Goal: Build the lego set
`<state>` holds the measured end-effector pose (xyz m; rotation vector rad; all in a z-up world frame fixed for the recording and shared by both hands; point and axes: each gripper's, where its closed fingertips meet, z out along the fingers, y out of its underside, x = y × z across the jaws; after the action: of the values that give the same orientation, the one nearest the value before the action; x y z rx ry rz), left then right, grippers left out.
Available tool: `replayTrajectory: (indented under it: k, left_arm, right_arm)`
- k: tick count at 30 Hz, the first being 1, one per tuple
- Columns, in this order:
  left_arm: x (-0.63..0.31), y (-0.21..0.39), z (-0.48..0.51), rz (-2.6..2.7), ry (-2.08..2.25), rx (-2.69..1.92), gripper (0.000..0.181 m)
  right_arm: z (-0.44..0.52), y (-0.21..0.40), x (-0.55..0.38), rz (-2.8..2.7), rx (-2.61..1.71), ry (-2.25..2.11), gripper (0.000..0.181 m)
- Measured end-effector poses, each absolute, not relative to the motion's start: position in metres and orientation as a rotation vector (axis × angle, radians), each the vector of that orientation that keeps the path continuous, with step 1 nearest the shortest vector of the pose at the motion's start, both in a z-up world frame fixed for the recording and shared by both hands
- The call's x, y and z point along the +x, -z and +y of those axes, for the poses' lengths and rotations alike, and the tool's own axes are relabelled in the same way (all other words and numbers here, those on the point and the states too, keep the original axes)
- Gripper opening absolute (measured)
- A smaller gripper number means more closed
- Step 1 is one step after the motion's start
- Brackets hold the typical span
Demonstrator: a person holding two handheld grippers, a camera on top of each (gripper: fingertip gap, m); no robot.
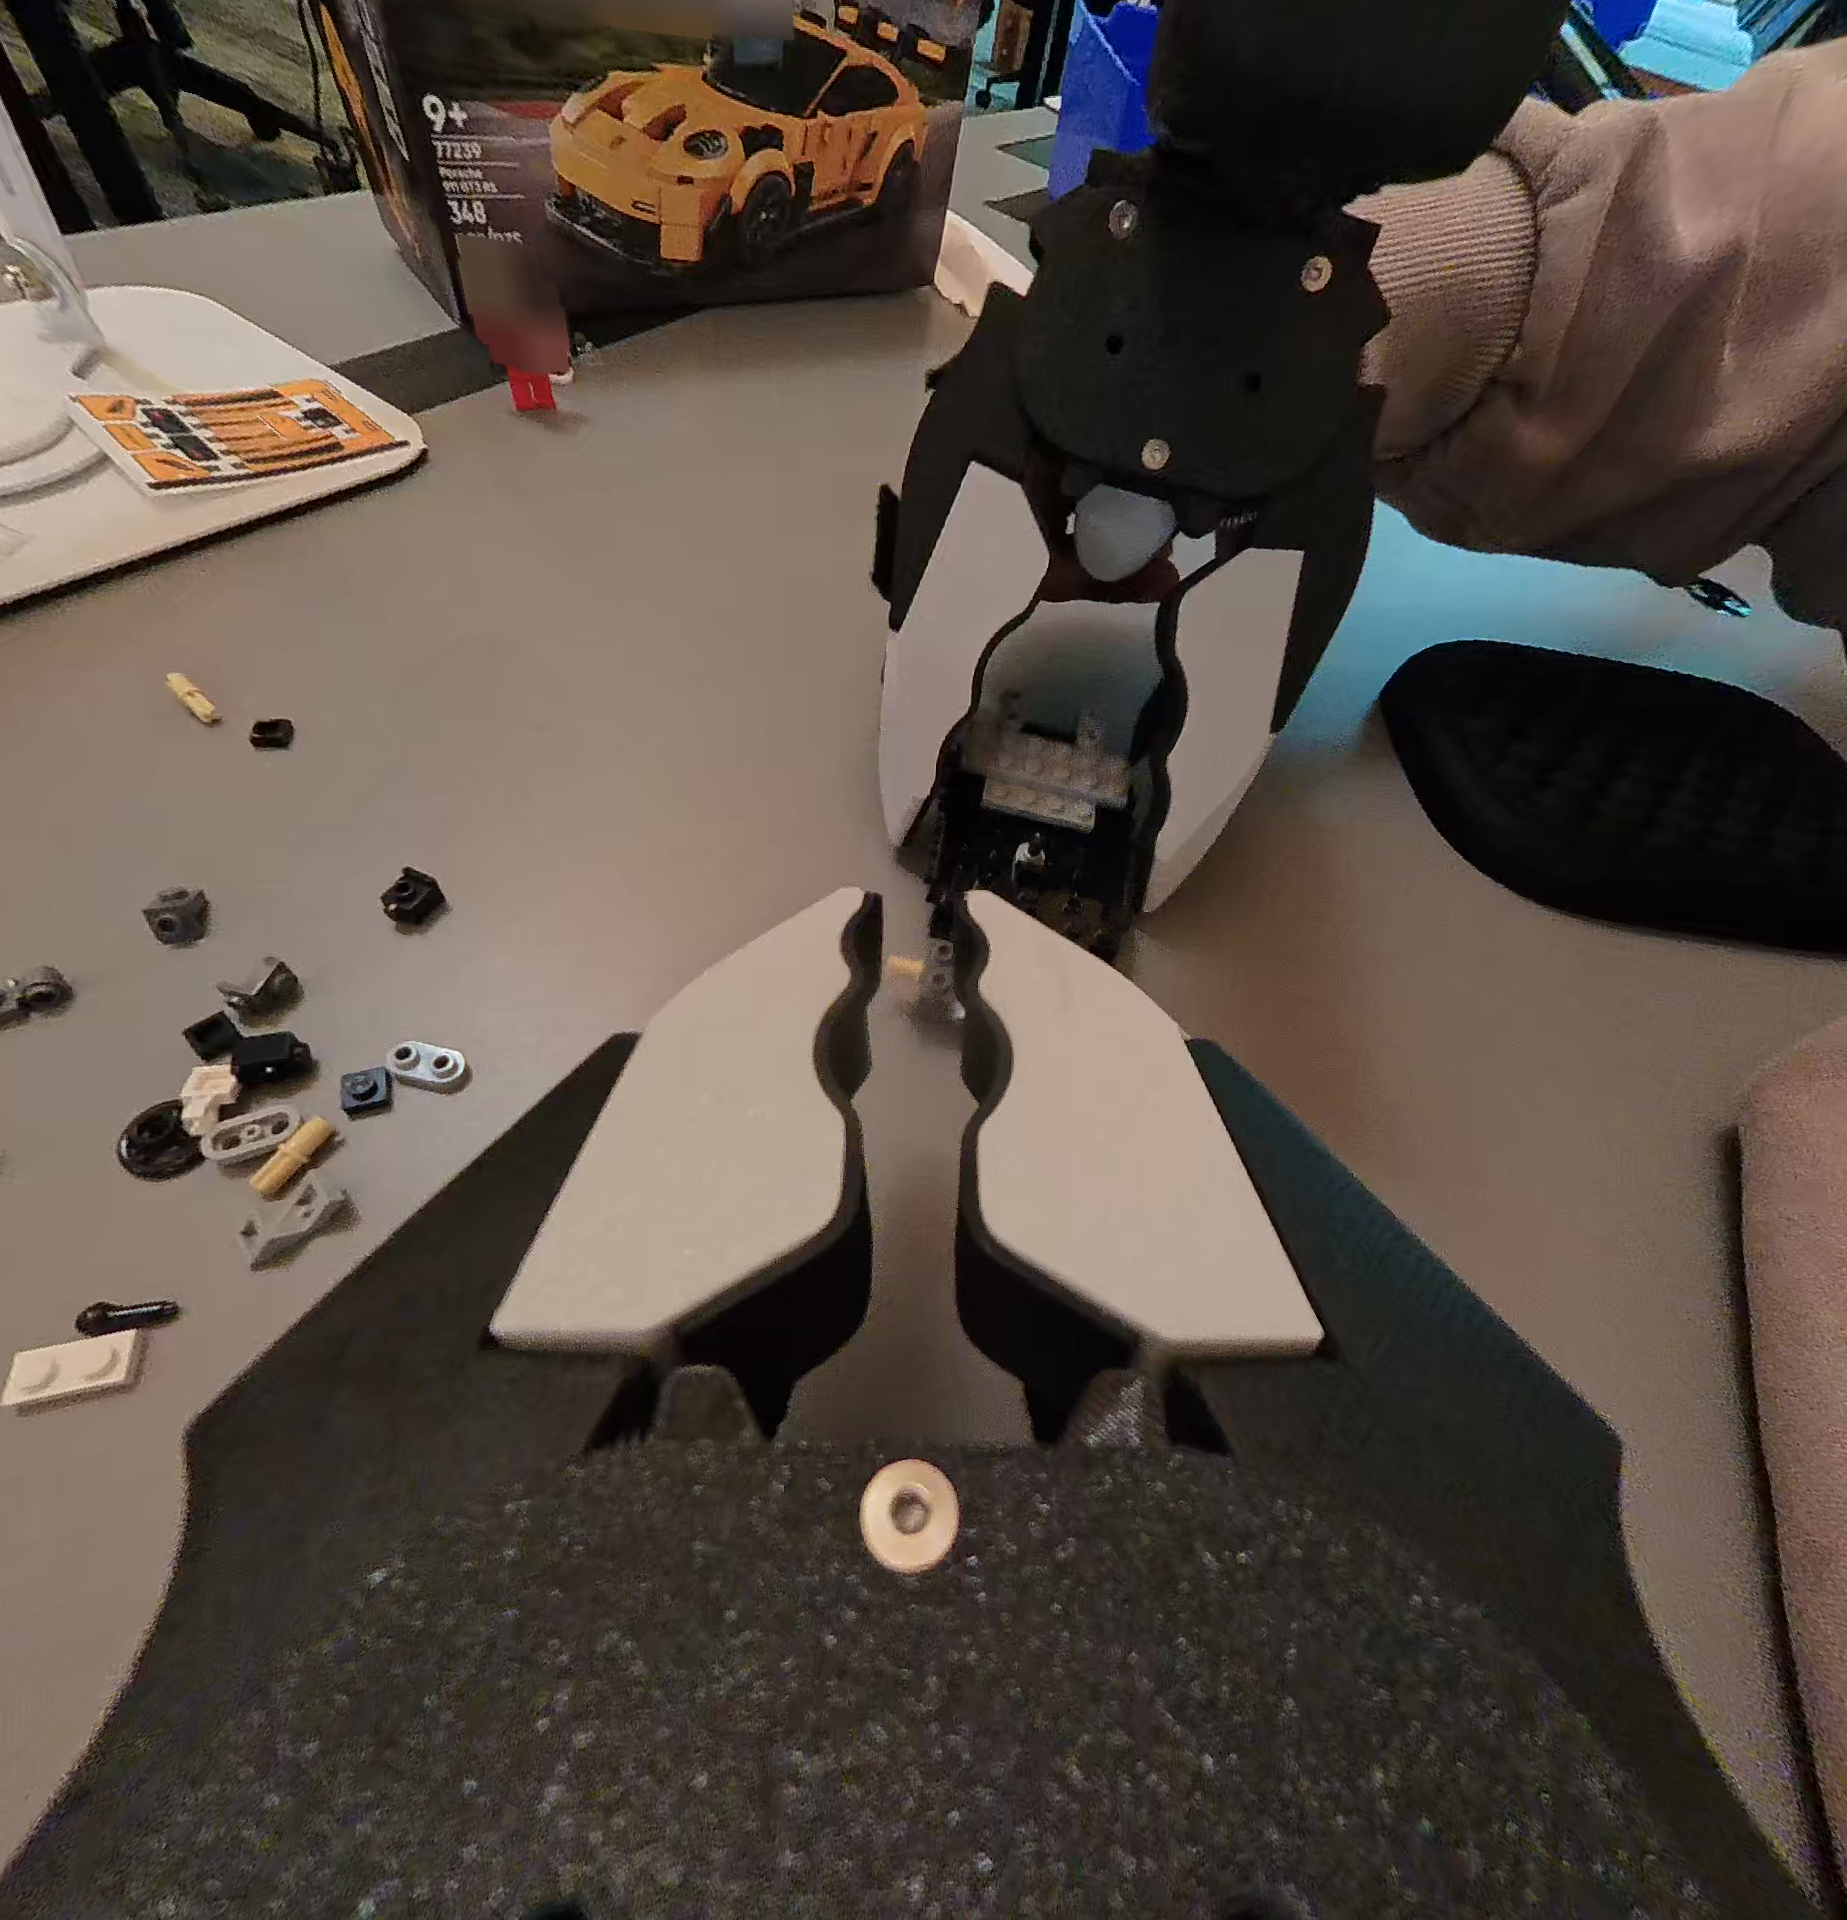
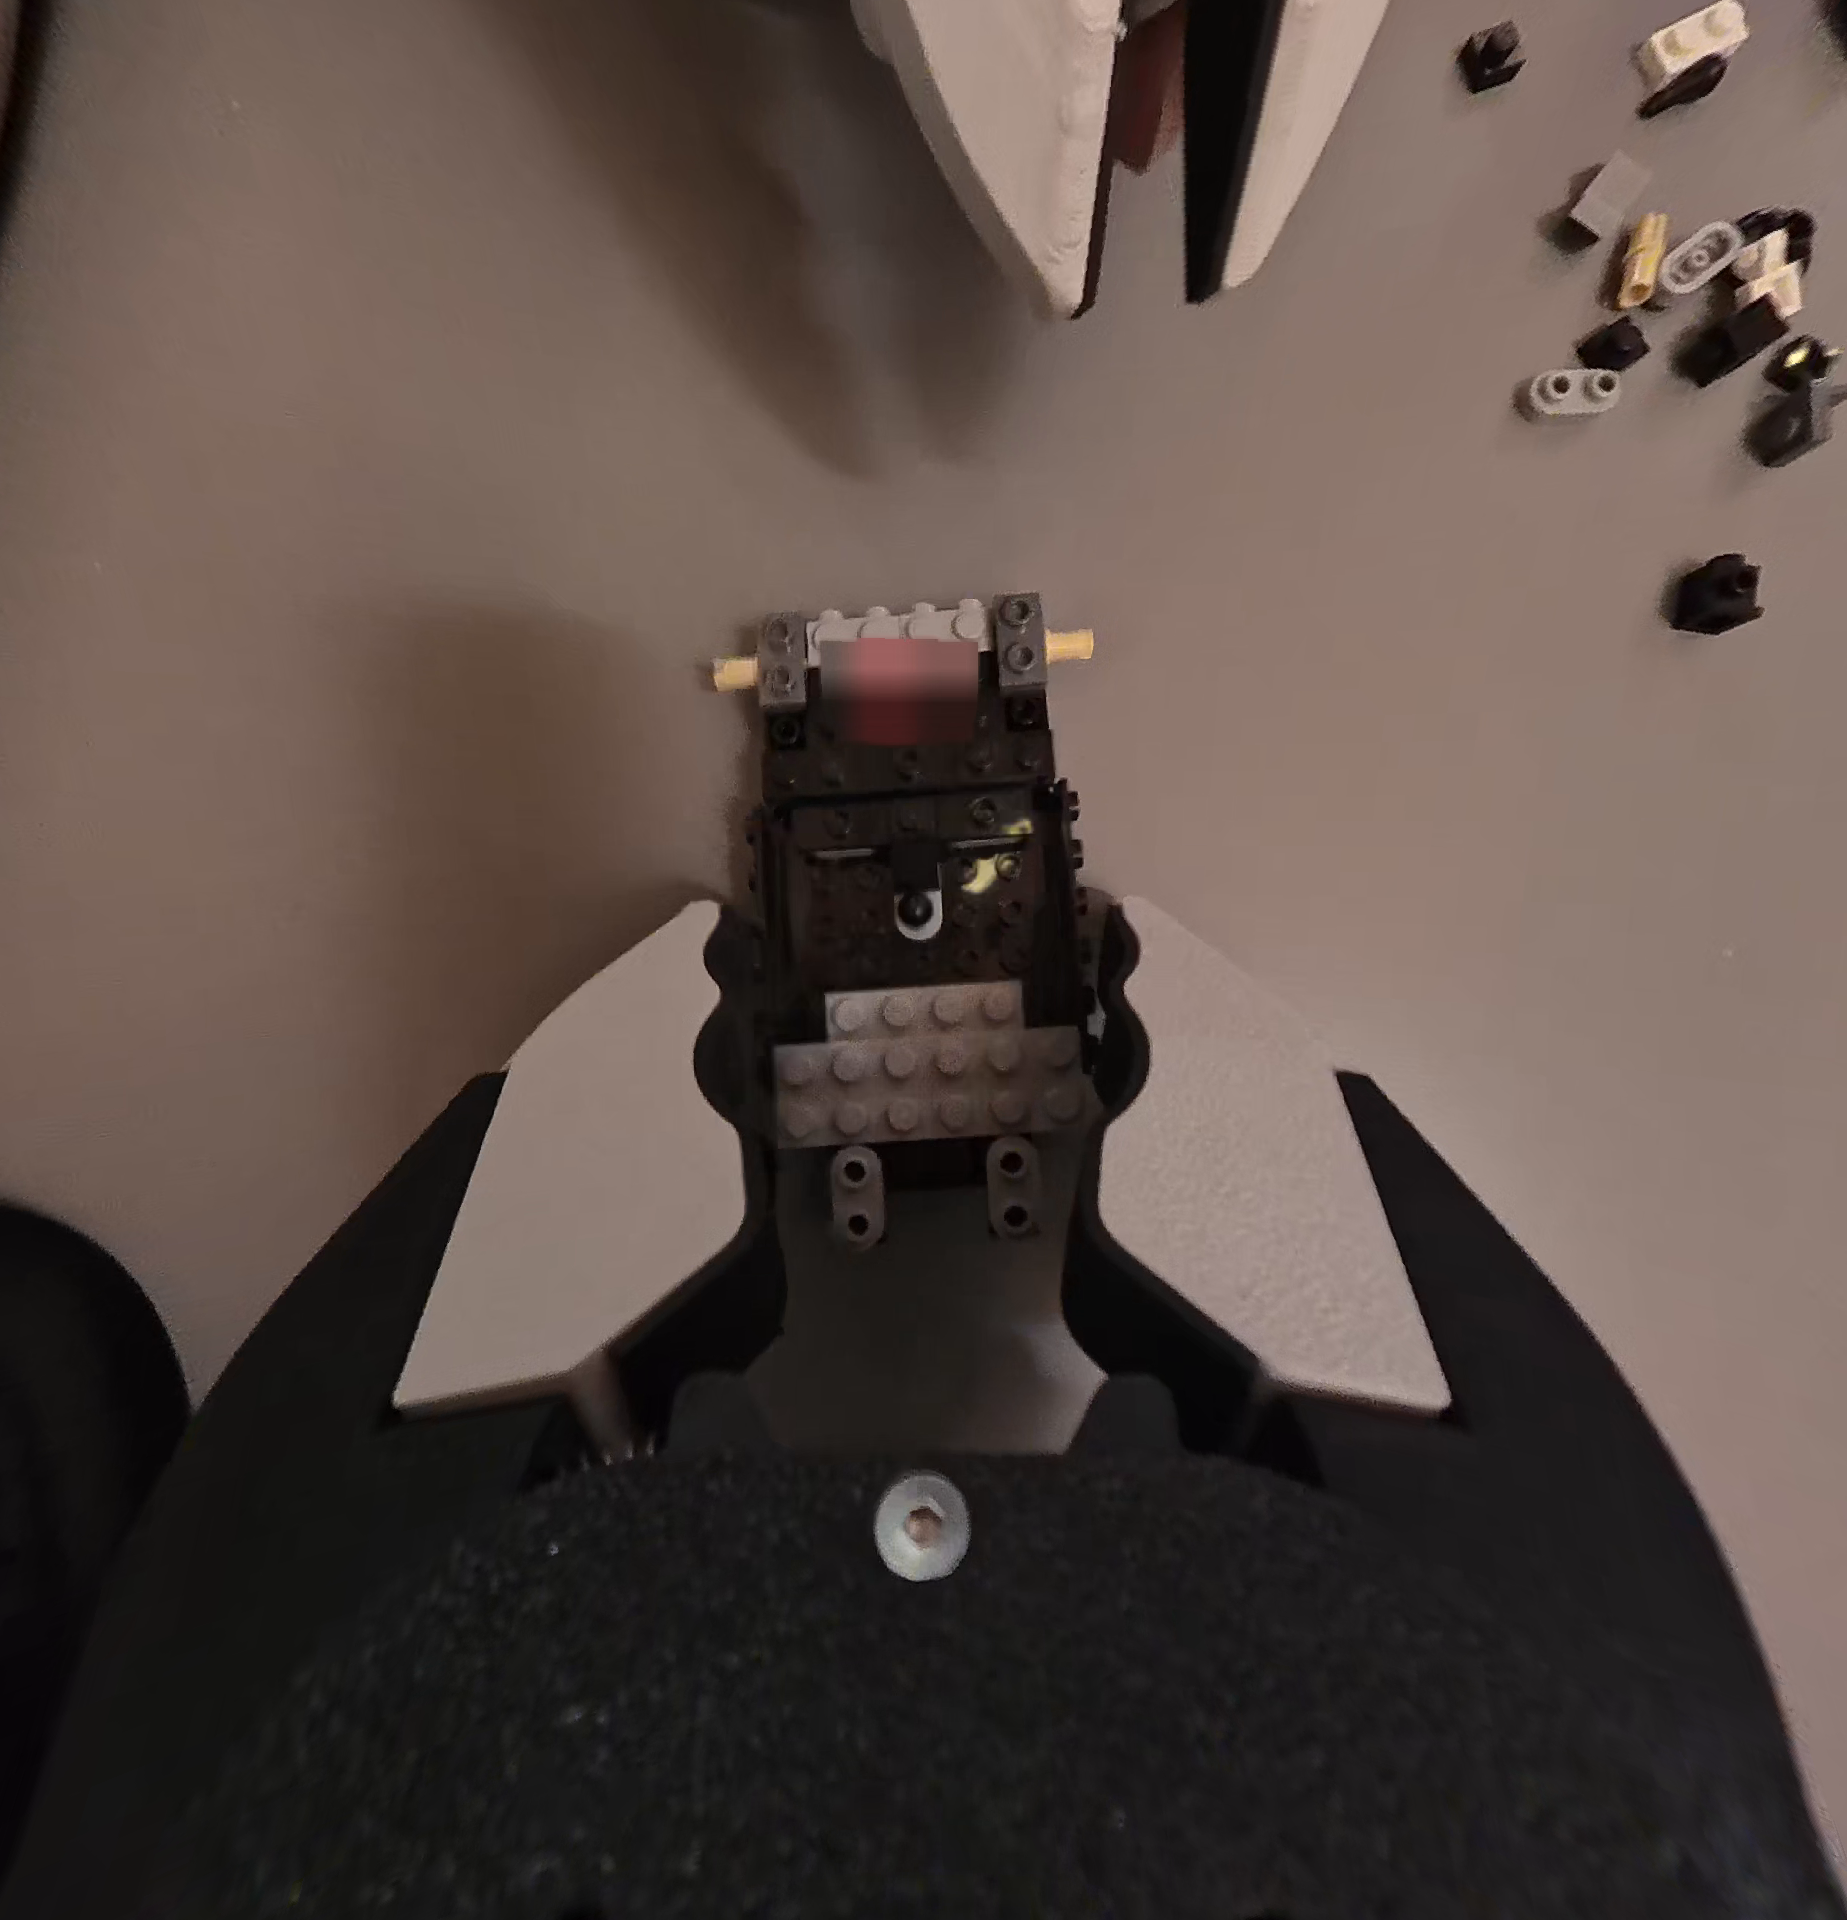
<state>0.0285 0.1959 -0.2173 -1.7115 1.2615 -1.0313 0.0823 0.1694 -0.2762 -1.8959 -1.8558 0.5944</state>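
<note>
R claw [image 2: 919, 1023] clamped; L claw [image 1: 919, 971] slightly apart.

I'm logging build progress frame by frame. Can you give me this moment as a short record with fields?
right tongs: shut on the black and grey partly built lego car chassis, resting on the grey table
left tongs: slightly parted, empty, tips near the chassis end
loose parts: small black, grey and tan lego pieces, left of the left tongs
background: set box with orange car picture

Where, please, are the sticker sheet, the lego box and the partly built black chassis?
sticker sheet [image 1: 244, 431], left wrist view, on its orange middle.
lego box [image 1: 680, 156], left wrist view, on its front face.
black chassis [image 2: 914, 904], right wrist view, on its dark floor.
</note>
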Motion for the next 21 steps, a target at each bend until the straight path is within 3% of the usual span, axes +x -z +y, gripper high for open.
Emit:
replayTrajectory:
  k: [5,12,14,21]
  left_arm:
    - [0.028,0.216,0.199,1.242,1.021,-1.703,0.014]
    - [0.02,0.191,0.22,1.074,0.969,-1.619,0.003]
    - [0.016,0.18,0.23,1.011,0.93,-1.582,0.0]
    - [0.019,0.137,0.256,0.915,0.841,-1.456,0.0]
  right_arm:
    - [0.171,0.258,0.081,-1.684,-1.859,-0.622,0.076]
    - [0.222,0.173,0.102,-1.036,-1.666,-0.537,0.057]
    - [0.239,0.153,0.117,-0.872,-1.614,-0.47,0.051]
    - [0.284,0.101,0.153,-0.557,-1.52,-0.228,0.0]
